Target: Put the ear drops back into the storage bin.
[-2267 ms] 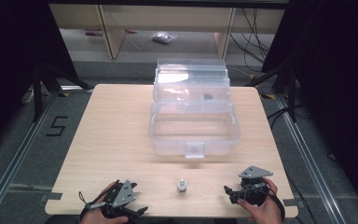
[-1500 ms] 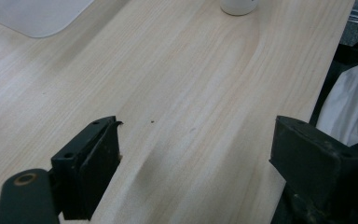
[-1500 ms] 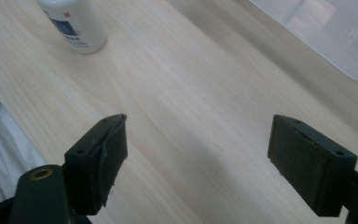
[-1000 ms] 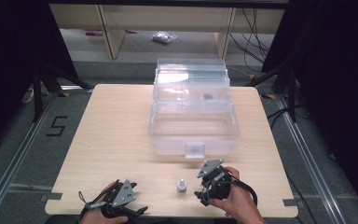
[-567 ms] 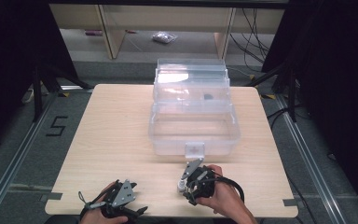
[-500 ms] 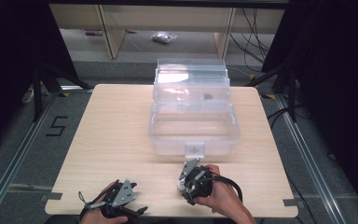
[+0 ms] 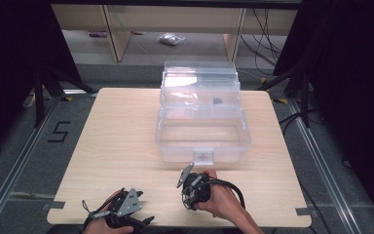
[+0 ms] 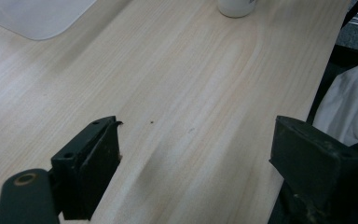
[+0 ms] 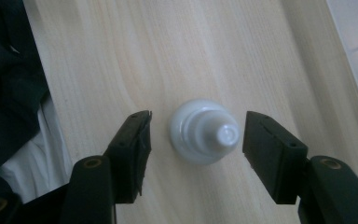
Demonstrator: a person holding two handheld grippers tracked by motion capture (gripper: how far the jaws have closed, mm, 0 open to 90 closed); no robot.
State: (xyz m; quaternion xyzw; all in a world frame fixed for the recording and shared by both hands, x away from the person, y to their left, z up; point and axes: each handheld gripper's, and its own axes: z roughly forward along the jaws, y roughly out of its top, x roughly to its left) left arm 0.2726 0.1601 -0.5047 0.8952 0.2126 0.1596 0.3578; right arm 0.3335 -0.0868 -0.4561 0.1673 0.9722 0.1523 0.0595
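The right gripper's fingers (image 9: 133, 154) stood at a middling width on either side of a small white stepped cap (image 9: 205, 131), a gap showing on each side so that neither pad pressed it; the jaws had just been closing with the cap between them. The cap stood upright on the pale wooden table (image 7: 121, 131), near its front edge and just in front of the clear plastic box (image 7: 202, 131). In the high view the right gripper (image 7: 193, 187) was held over that spot, pointing down, with the hand (image 7: 224, 202) behind it. The left gripper (image 7: 119, 214) rested at the front edge of the table, to the left and apart from the right one, and its fingers (image 8: 93, 163) stood wide apart over bare wood with nothing between them. In the left gripper view the cap's base showed at the top edge, well beyond the jaws.
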